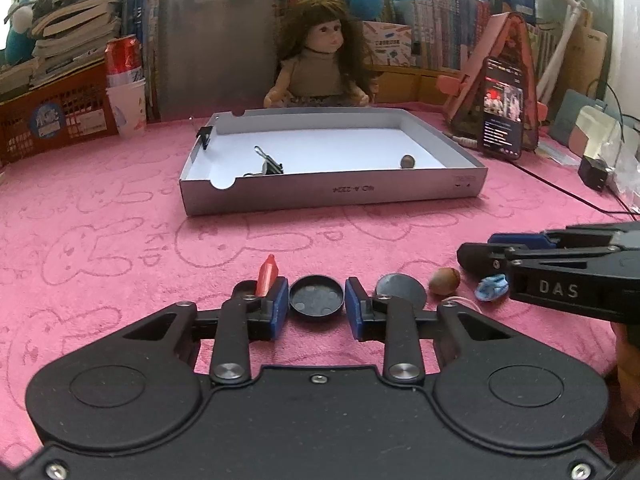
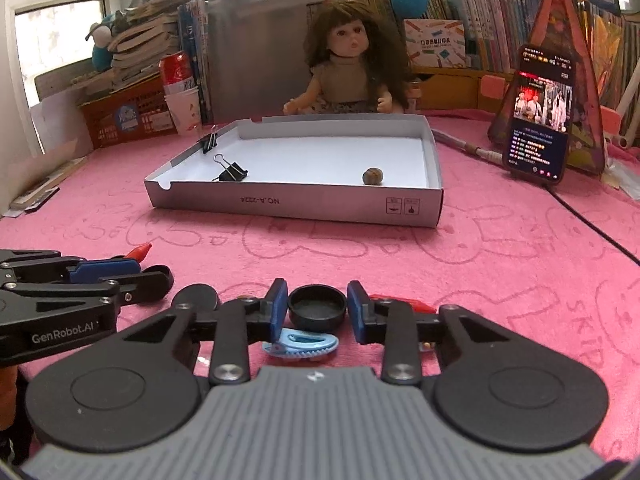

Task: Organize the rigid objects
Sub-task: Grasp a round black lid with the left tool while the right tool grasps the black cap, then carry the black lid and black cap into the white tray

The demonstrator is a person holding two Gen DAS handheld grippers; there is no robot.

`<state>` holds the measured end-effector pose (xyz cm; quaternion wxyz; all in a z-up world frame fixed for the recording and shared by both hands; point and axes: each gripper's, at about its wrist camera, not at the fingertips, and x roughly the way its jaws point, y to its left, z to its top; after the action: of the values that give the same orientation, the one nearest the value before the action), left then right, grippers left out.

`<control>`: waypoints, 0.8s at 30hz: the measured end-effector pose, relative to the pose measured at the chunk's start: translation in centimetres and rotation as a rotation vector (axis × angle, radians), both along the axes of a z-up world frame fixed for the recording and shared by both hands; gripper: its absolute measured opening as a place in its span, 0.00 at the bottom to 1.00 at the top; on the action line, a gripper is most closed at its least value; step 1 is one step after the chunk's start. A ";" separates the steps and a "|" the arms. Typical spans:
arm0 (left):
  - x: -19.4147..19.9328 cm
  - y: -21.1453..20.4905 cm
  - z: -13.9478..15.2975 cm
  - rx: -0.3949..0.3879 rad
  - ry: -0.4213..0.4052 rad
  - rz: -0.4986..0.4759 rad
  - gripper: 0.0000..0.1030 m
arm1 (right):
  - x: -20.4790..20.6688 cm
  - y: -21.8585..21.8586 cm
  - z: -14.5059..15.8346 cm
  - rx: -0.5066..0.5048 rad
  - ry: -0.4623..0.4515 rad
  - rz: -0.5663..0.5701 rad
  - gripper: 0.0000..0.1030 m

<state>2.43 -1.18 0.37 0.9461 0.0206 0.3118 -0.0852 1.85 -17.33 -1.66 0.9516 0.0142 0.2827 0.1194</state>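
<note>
Jaws of the left gripper [image 1: 316, 305] are seen closed on a shallow black lid [image 1: 316, 298], the blue pads meeting its rim on both sides. The right gripper [image 2: 317, 309] is likewise closed on a round black cap [image 2: 317, 307]. Both pieces are held low at the near edge of a pink cloth [image 1: 120, 220], well short of an open grey box [image 1: 332, 196] further back. Whether either piece is lifted off the cloth cannot be told.

Inside the box, a binder clip [image 1: 270, 166] lies on the left and a small nut [image 1: 407, 161] on the right. The white floor between them is bare.

For a clean carry, each piece is best raised straight up and kept level, so that the thin rim is not squeezed out of the pads. The front wall of the box should be cleared before lowering, and the bare middle aimed for. A blue hair clip [image 2: 300, 345] lies just under the right gripper and should not be dragged along. The two grippers are close together and are better moved one at a time.
</note>
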 end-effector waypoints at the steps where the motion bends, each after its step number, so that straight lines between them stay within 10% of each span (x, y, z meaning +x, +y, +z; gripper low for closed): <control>1: -0.1 0.0 0.1 0.002 -0.003 -0.001 0.28 | -0.1 0.1 0.0 -0.011 -0.006 -0.003 0.36; 24: -1.1 -0.4 1.6 -0.040 -0.027 -0.011 0.28 | -0.7 -0.6 0.6 0.014 -0.036 -0.032 0.36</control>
<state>1.30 -1.56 1.97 0.9499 0.0048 0.2974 -0.0965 1.12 -17.89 -1.07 0.9583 0.0231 0.2642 0.1066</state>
